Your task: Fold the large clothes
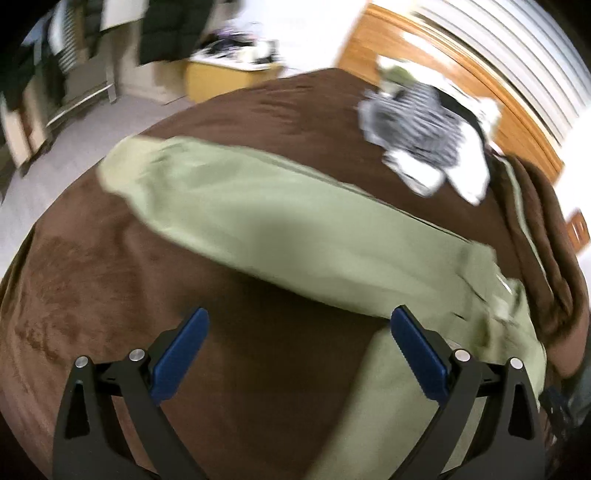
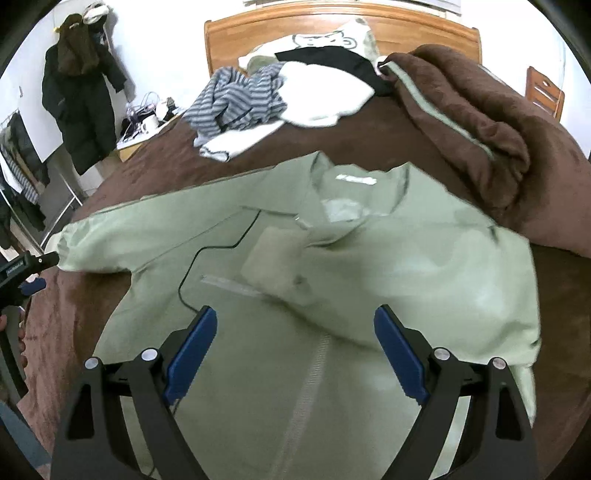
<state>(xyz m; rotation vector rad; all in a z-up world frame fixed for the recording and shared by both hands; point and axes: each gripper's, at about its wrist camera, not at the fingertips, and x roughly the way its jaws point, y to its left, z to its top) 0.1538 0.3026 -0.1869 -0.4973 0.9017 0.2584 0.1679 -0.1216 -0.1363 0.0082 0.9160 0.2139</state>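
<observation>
Brown plush bedding [image 1: 110, 280] covers the bed in the left wrist view, with grey floor and a wooden headboard [image 1: 461, 77] beyond. A pale green jacket [image 1: 277, 229] lies on it, one sleeve stretched toward the far left. The left tongs [image 1: 299, 325] hang above the bedding with blue pads spread wide, gripping nothing; the right-hand pad sits over the jacket's edge. A striped garment [image 1: 417, 125] lies in a heap with white clothes near the headboard. This view is blurred.

From the right wrist, the jacket [image 2: 369, 266] lies front up, collar toward the headboard [image 2: 332, 26], its right sleeve folded across the chest. The right tongs [image 2: 295, 328] hover over its lower front, pads wide apart and empty. At the far left edge the left tongs [image 2: 35, 269] are just beside the left cuff. A rumpled brown blanket [image 2: 461, 110] lies beside the collar, and a dark coat [image 2: 81, 107] hangs on the wall.
</observation>
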